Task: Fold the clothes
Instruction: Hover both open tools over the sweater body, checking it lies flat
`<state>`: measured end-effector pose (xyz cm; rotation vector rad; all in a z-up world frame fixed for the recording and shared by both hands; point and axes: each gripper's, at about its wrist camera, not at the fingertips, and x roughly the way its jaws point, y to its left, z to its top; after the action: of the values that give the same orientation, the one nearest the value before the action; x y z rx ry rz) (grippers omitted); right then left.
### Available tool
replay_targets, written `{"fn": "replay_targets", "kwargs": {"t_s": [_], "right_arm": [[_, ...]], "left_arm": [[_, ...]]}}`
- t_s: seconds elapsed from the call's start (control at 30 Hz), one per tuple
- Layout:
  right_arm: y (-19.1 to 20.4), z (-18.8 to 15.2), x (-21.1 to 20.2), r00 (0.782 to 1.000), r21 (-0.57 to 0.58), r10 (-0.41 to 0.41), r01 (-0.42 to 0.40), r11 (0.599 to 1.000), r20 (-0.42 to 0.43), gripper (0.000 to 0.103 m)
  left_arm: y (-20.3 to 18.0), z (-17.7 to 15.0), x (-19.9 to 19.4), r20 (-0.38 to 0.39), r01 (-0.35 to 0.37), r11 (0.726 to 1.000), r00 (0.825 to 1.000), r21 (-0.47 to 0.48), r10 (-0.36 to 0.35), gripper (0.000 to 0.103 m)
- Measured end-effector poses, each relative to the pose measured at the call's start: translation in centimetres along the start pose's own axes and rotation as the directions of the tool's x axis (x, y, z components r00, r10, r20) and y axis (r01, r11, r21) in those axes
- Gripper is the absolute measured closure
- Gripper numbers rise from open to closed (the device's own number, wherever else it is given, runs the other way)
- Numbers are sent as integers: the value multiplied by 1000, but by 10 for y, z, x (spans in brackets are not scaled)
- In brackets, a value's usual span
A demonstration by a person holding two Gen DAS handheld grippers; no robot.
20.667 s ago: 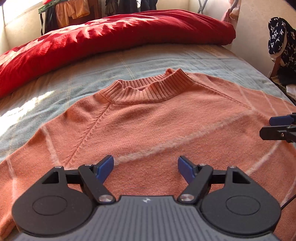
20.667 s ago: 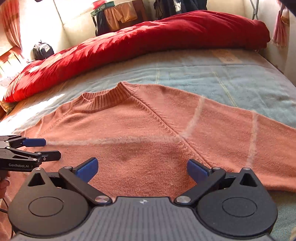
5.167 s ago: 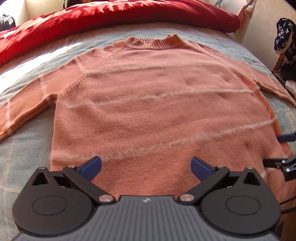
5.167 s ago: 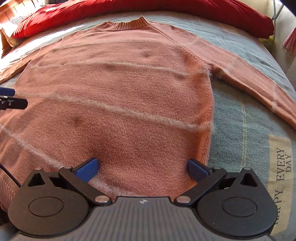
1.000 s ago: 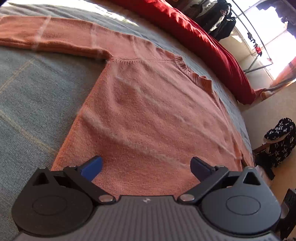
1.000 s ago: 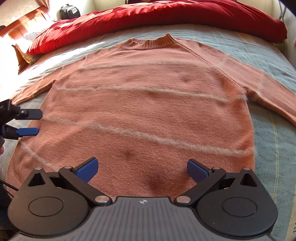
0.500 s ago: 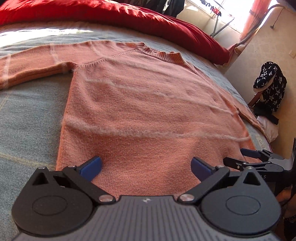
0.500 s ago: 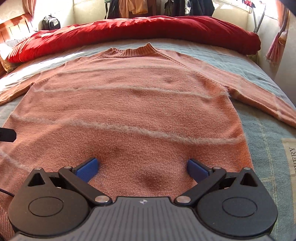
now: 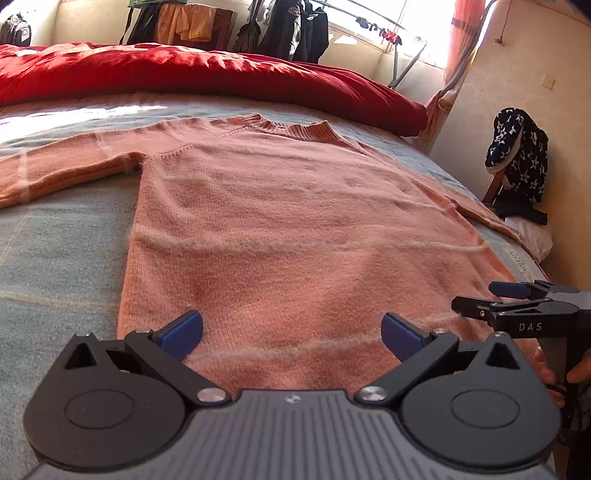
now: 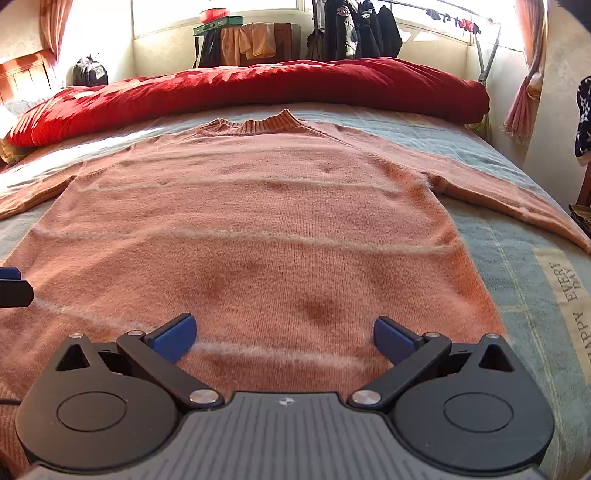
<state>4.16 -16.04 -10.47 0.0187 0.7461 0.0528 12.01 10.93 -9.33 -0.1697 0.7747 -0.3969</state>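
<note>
So the orange sweater point(image 10: 258, 229) lies flat (sleeves out); left gripper point(image 9: 291, 332) and right gripper point(image 10: 284, 334) hover over its hem, jaws spread.

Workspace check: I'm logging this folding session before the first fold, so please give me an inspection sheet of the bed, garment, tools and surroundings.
Surface: bed with a light blue blanket, printed "HAPPY EVERY DAY" near its right edge.
Job's things: orange sweater lying flat, collar toward the far side, both sleeves spread outward, no fold made.
Clutter: red duvet bunched along the far side of the bed, apart from the sweater.
Grippers: left tool open, over the hem; right tool open, over the hem; neither holds fabric.
Cables: a thin dark cable at the lower left of the right wrist view.
Surroundings: hanging clothes by the window, a backpack, a star-patterned garment beside the bed.
</note>
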Motion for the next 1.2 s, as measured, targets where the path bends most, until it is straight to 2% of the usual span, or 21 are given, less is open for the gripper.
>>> {"fn": "replay_targets", "kwargs": {"t_s": [0.07,0.2,0.43,0.57,0.7,0.8,0.87,0.97,1.07,1.2], "right_arm": [[2,-12,-12,1000,15,4,-4,1000,-8,0],[7,-31,-31,1000,-3,-8,8,1000,-20,0],[-3,-45,-50,1000,29,31,-31,999,-3,0],[-14,-18,-47,997,90,60,-64,994,46,0],[-14,18,-27,993,106,84,-93,990,88,0],[-2,45,-1,989,84,124,-131,988,85,0],[6,63,16,985,70,151,-156,985,82,0],[18,89,41,979,49,190,-194,980,76,0],[29,114,66,971,27,228,-230,973,69,0],[47,101,91,967,-15,254,-254,967,19,0]], "left_arm": [[-5,-7,-12,2,-16,1000,1000,-26,16,1],[-18,-20,-21,5,-49,999,999,-9,49,1],[-21,-31,-16,30,-89,994,995,-70,91,1],[-24,-29,-13,30,-128,986,991,-109,132,1],[-33,-24,-9,-4,-183,979,983,-93,183,1],[-28,-22,-11,-5,-166,978,986,-127,167,1],[-16,-18,-17,15,-121,974,992,-194,126,1],[10,-3,-27,57,-61,950,995,-306,82,1],[41,21,-33,120,-75,921,984,-384,130,1],[81,51,-25,115,-92,859,978,-503,172,1]]}}
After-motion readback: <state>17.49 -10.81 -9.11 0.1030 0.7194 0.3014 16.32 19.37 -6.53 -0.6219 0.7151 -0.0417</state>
